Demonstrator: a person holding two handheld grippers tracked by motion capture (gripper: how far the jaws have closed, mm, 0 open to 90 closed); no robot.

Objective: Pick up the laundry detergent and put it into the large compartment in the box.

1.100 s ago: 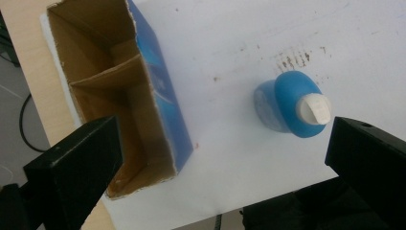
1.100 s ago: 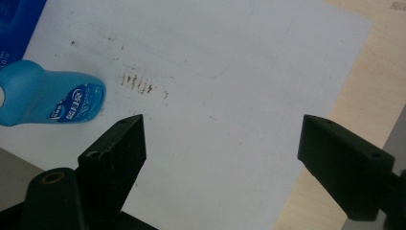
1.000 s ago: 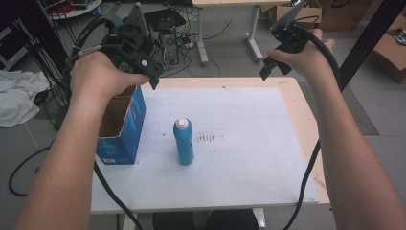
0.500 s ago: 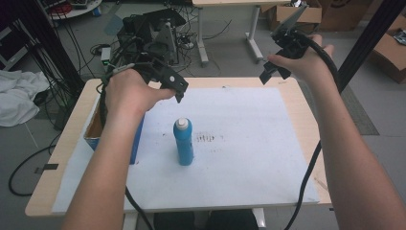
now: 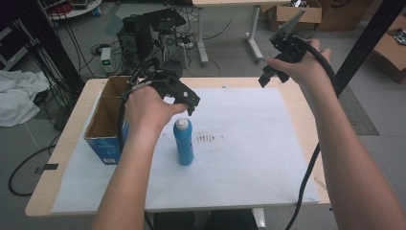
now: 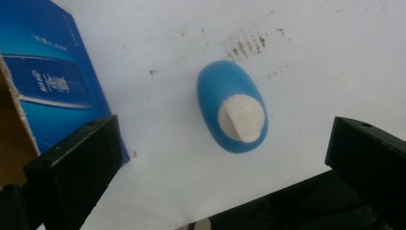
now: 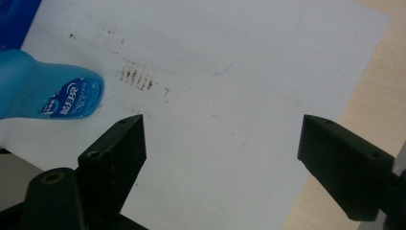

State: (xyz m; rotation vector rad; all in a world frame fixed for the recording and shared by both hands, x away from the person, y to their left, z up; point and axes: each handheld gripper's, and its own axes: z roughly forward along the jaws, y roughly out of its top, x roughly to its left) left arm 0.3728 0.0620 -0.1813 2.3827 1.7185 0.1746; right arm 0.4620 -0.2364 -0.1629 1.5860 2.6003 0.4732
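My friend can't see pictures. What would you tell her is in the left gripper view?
Looking straight down, a blue bottle with a white cap stands on white paper, between the left gripper's two open black jaws. A blue cardboard box sits at the left edge.

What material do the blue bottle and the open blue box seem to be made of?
Blue bottle: probably plastic, smooth with a soft sheen, a white cap and a printed label. Open blue box: likely cardboard, brown and matte inside with a raw torn-looking edge, glossy blue print outside.
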